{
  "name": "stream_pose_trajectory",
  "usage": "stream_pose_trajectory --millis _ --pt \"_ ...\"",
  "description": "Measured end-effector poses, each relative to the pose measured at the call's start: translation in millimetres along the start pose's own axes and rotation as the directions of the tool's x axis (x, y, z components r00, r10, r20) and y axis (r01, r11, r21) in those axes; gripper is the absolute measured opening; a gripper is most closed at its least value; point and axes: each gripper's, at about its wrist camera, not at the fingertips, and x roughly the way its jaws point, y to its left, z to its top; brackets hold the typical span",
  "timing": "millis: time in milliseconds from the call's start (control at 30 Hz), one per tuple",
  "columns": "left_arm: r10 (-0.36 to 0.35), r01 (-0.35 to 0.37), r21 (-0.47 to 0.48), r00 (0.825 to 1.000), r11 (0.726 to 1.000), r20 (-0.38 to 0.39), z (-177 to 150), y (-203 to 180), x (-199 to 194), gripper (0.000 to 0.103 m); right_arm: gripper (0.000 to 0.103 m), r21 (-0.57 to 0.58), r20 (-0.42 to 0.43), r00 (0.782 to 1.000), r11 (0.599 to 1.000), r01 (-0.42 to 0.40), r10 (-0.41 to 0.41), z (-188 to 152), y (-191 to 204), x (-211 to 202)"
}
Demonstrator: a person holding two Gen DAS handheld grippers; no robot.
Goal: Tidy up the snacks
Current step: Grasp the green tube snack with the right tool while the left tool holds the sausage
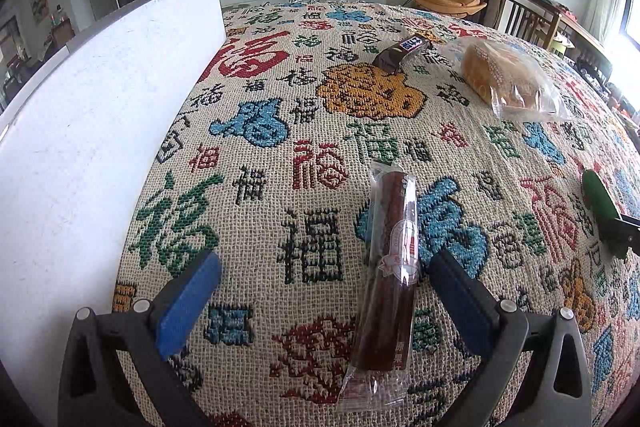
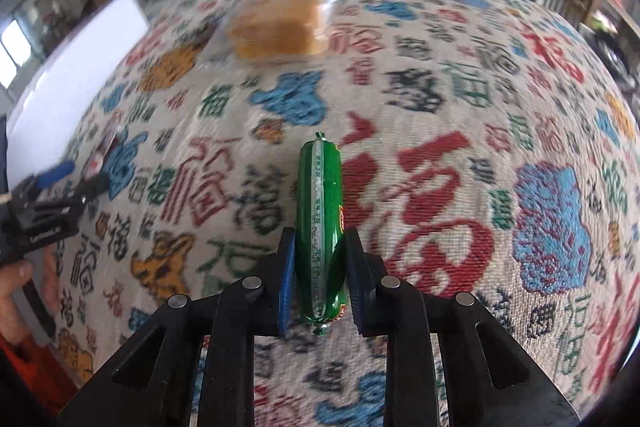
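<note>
My right gripper is shut on a green sausage stick, which points forward above the patterned cloth; the same green stick shows at the right edge of the left wrist view. My left gripper stands open over the cloth, its blue pads on either side of a brown sausage in clear wrap, not touching it. A dark chocolate bar and a bagged loaf of bread lie farther back. The bread is blurred in the right wrist view.
A white box wall rises along the left side of the table. The patterned tablecloth covers the whole table. A person's hand holds the left gripper. A wooden chair stands at the far right.
</note>
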Motion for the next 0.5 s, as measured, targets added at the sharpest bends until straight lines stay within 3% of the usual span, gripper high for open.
stream_pose_trajectory --millis 100,167,233,300,367,500 --pt "0.000 0.000 0.000 1.000 1.000 0.000 0 0 0 0.103 0.031 0.042 0.103 0.993 0.997 -0.057 0.053 -12 -8 -3" --pt "0.000 0.000 0.000 1.000 1.000 0.000 0 1 1 0.103 0.060 0.012 0.156 0.985 0.997 -0.074 0.071 -19 0 -4" --pt "0.001 -0.001 0.000 1.000 1.000 0.000 0 0 0 0.103 0.072 -0.051 0.162 0.985 0.998 -0.044 0.052 -21 15 -1" --pt "0.001 -0.001 0.000 1.000 1.000 0.000 0 1 1 0.103 0.075 -0.119 0.141 0.989 0.991 0.056 -0.039 -19 32 4" --pt "0.001 -0.001 0.000 1.000 1.000 0.000 0 1 1 0.103 0.077 -0.152 0.142 0.986 0.983 0.105 -0.084 -19 42 6" --pt "0.000 0.000 0.000 1.000 1.000 0.000 0 0 1 0.103 0.078 -0.123 0.137 0.990 0.991 0.060 -0.043 -18 32 5"
